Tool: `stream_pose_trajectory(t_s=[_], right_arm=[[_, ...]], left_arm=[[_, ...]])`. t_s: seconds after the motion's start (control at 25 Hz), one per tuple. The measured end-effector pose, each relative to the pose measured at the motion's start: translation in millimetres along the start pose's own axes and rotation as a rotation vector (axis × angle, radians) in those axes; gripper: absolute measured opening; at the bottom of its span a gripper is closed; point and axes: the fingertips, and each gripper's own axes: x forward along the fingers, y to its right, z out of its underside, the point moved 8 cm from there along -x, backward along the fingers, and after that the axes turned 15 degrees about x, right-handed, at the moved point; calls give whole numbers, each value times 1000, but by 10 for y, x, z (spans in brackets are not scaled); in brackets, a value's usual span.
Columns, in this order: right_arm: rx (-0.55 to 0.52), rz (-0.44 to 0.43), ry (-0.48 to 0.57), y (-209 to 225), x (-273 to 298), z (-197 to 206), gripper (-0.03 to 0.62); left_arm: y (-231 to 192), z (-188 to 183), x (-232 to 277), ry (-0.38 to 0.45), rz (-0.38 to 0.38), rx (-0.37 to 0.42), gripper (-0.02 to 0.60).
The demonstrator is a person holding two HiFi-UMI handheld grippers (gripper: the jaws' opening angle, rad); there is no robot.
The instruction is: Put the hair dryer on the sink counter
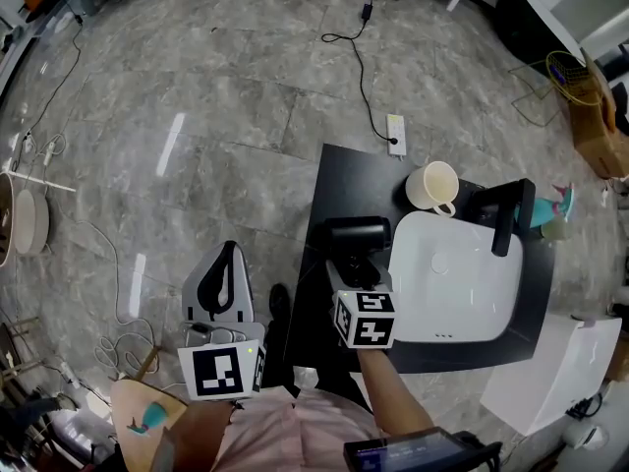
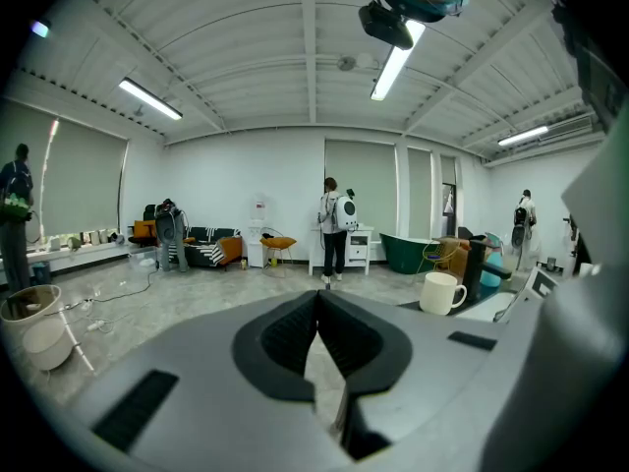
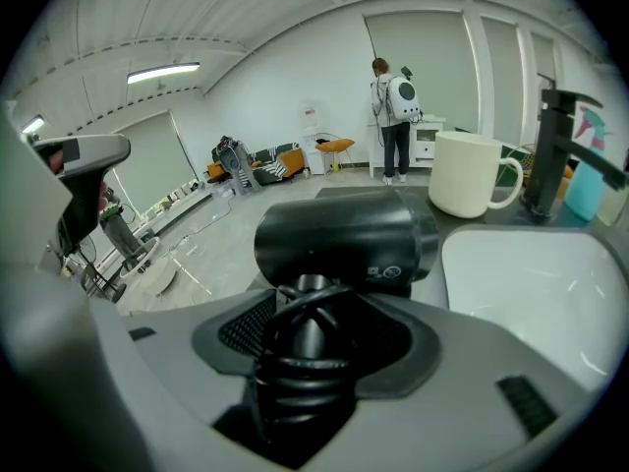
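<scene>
White basin (image 1: 491, 298) set in black sink counter (image 1: 334, 180): bare bowl. Cream mug (image 1: 432, 187) behind it, upright on the counter, contents unreadable. Left gripper (image 2: 316, 298): jaws together at the tips. Right gripper (image 3: 310, 327): jaws wide, clamped on hair dryer (image 3: 344, 244) handle, cord coiled round it. Barrel over counter, just left of basin.
</scene>
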Motion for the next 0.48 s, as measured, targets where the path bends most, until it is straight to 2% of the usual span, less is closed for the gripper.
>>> stream_pose_trajectory(t_s=[0.28, 0.48], right_arm=[[51, -26, -72, 7, -5, -58, 284], [38, -35, -37, -28, -180, -155, 287]], left_arm=[[-39, -30, -30, 15, -13, -12, 9], [-44, -121, -93, 39, -26, -12, 9]])
